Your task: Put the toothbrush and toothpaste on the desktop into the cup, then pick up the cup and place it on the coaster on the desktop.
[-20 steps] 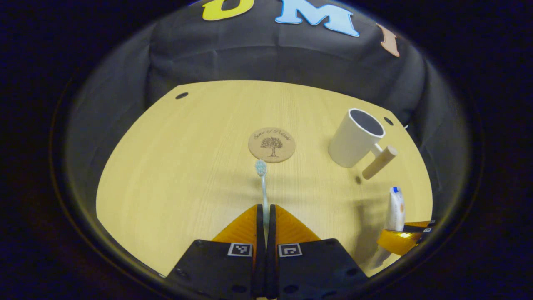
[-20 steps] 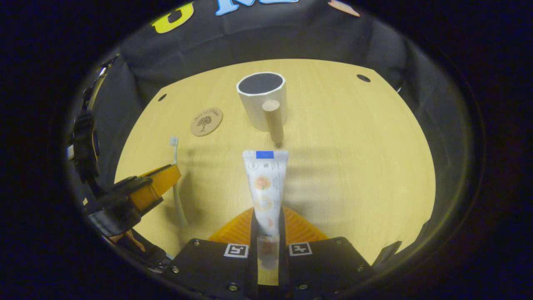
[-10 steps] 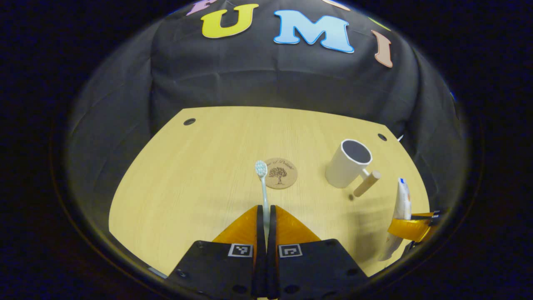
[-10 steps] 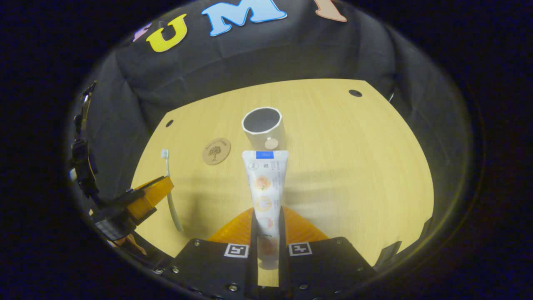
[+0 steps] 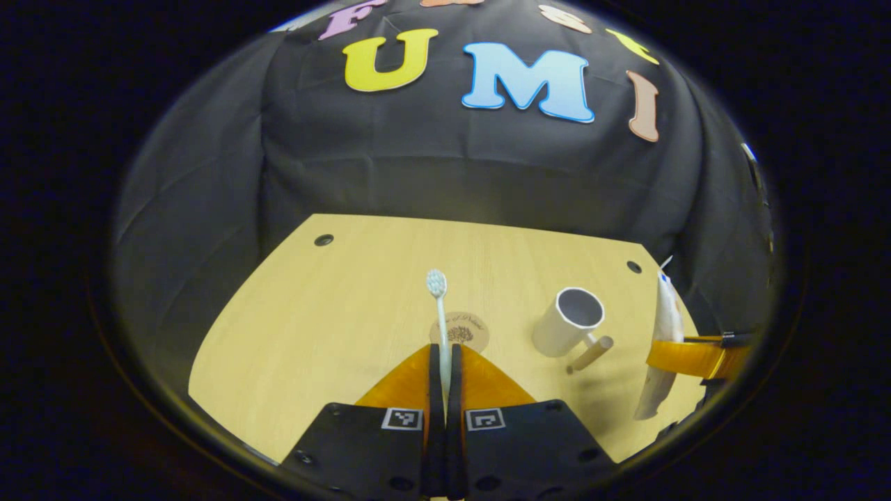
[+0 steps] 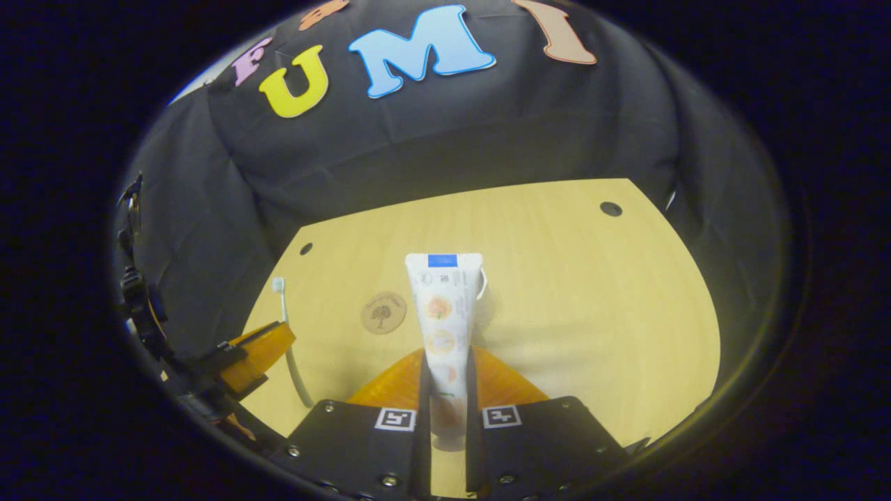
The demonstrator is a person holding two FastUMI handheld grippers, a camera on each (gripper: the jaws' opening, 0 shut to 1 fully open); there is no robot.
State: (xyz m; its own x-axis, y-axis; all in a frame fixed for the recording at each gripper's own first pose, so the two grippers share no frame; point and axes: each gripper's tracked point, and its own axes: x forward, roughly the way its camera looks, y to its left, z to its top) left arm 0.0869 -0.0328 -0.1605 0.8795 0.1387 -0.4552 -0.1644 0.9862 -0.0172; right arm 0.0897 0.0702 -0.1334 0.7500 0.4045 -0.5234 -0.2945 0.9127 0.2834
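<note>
Both grabs done, both tools lifted way up off the desk now

Left gripper [image 5: 443, 362] pinches the toothbrush [image 5: 438, 306]; right gripper [image 6: 445, 390] pinches the toothpaste [image 6: 441, 313]. A second ago they hung low. The cup [image 5: 567, 321] sits at 3 o'clock of the coaster [image 5: 461, 331], empty, so I'd guess dropping them in is next.

one toothbrush [image 5: 438, 306], one toothpaste [image 6: 443, 313], one cup [image 5: 567, 321], one coaster [image 5: 468, 332]
</note>
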